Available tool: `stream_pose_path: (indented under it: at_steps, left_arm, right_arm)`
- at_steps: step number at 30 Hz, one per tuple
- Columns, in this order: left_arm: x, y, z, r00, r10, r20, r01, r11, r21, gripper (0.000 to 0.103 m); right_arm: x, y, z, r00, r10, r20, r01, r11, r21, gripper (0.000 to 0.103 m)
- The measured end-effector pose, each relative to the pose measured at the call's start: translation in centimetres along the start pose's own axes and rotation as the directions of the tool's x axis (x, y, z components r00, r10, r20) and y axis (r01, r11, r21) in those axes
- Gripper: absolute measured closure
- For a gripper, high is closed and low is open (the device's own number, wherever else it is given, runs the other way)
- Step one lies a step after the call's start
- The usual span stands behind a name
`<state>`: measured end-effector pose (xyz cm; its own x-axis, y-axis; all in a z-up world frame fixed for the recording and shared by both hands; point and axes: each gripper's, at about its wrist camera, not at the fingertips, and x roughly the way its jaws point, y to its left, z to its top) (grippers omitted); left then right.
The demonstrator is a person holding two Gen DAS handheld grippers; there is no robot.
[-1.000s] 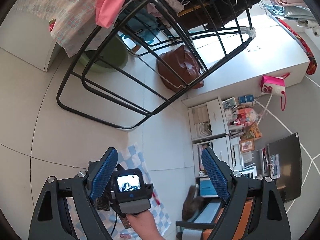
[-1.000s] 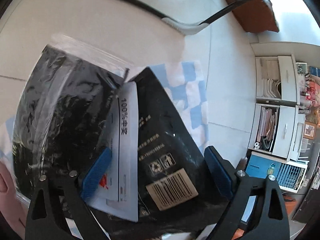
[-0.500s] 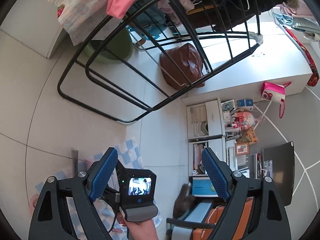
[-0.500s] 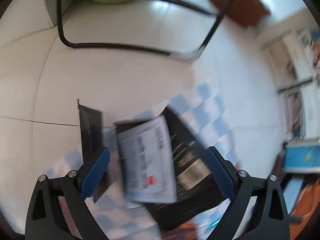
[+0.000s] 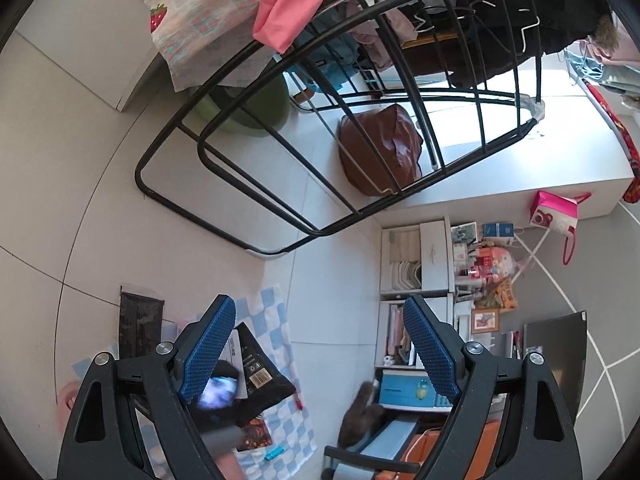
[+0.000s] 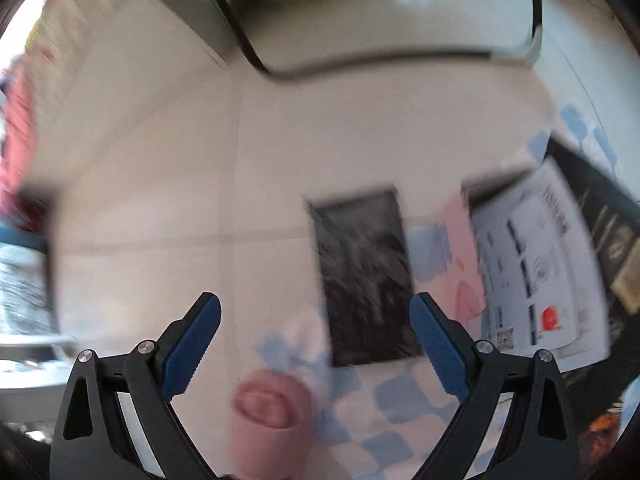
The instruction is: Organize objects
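Floor (image 6: 160, 184) first: checkered mat (image 6: 384, 396) carries black mailer bag (image 6: 600, 240), dark pouch (image 6: 366, 276) just beside. Right claw (image 6: 316, 344) jaws apart, empty, above pouch; centre before closing. Left claw (image 5: 316, 354) apart, empty.

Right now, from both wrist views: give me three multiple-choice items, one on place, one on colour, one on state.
1. Where does the dark pouch lie?
A. partly on the checked cloth
B. inside the green tub
C. on the shelf

2. What colour are the tool pads?
A. red
B. blue
C. yellow

3. How is the right tool?
A. shut on the pouch
C. shut on the cloth
B. open, holding nothing

Key: 1 A, its lower end overlaps the cloth, the rest on floor tile. 2 B, blue in both views. 3 B, jaws wide apart, nothing between the pads.
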<state>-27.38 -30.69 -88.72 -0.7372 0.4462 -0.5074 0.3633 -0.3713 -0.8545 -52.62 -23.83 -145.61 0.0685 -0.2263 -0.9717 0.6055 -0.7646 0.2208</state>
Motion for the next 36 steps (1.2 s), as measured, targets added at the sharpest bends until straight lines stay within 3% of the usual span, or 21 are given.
stream_pose_path:
  at_steps: [4,8,10,13,15,16,21,23,26,28,32,36]
  left_arm:
    - [0.3,-0.3,0.2,1.0,-0.004,-0.018,0.004,1.0,0.004,0.018]
    - [0.4,0.1,0.5,0.999,-0.011,-0.032,0.01,1.0,-0.019,0.018]
    - [0.4,0.5,0.8,0.999,-0.016,-0.038,0.014,0.999,-0.042,0.018]
    - [0.5,0.8,1.1,0.999,-0.019,-0.043,0.016,0.998,-0.066,0.018]
    - [0.5,0.8,1.4,0.999,-0.02,-0.046,0.017,0.997,-0.074,0.018]
    - [0.4,0.8,1.5,0.999,-0.02,-0.045,0.016,0.997,-0.075,0.018]
    - [0.4,1.2,1.8,0.999,-0.018,-0.043,0.013,0.995,-0.098,0.018]
    - [0.5,1.2,1.8,0.999,-0.02,-0.048,0.015,0.994,-0.105,0.018]
    - [0.7,1.1,1.7,0.998,-0.029,-0.058,0.023,0.994,-0.11,0.018]
    - [0.8,0.9,1.7,0.997,-0.033,-0.063,0.026,0.993,-0.111,0.018]
    - [1.0,1.1,1.6,0.996,-0.039,-0.077,0.03,0.992,-0.124,0.018]
    - [0.5,1.8,2.1,0.998,-0.034,-0.051,0.025,0.988,-0.155,0.018]
  right_arm:
    - [5.0,-2.3,-0.1,0.994,-0.082,-0.069,0.083,0.996,0.013,0.013]
    - [7.2,-2.6,-0.1,0.981,-0.15,-0.125,0.154,0.988,0.024,0.01]
    - [8.4,-2.7,-0.2,0.969,-0.159,-0.189,0.164,0.986,0.014,0.004]
    - [9.7,-2.9,-0.7,0.948,-0.193,-0.253,0.193,0.981,-0.026,0.004]
    - [10.4,-3.2,-1.1,0.935,-0.229,-0.27,0.22,0.974,-0.061,0.004]
    - [10.4,-3.2,-1.3,0.936,-0.237,-0.26,0.224,0.971,-0.079,0.0]
    - [9.6,-3.3,-1.2,0.948,-0.24,-0.21,0.214,0.967,-0.141,0.0]
    - [8.9,-3.2,-1.0,0.95,-0.244,-0.195,0.21,0.961,-0.179,0.007]
    - [7.4,-2.9,-0.5,0.955,-0.246,-0.167,0.205,0.952,-0.229,0.04]
    - [6.8,-2.8,-0.1,0.951,-0.251,-0.178,0.204,0.948,-0.243,0.091]
    - [5.4,-3.2,0.1,0.958,-0.203,-0.202,0.152,0.958,-0.242,0.092]
    - [-0.1,-4.5,0.4,0.988,-0.076,-0.134,0.051,0.983,-0.178,0.092]
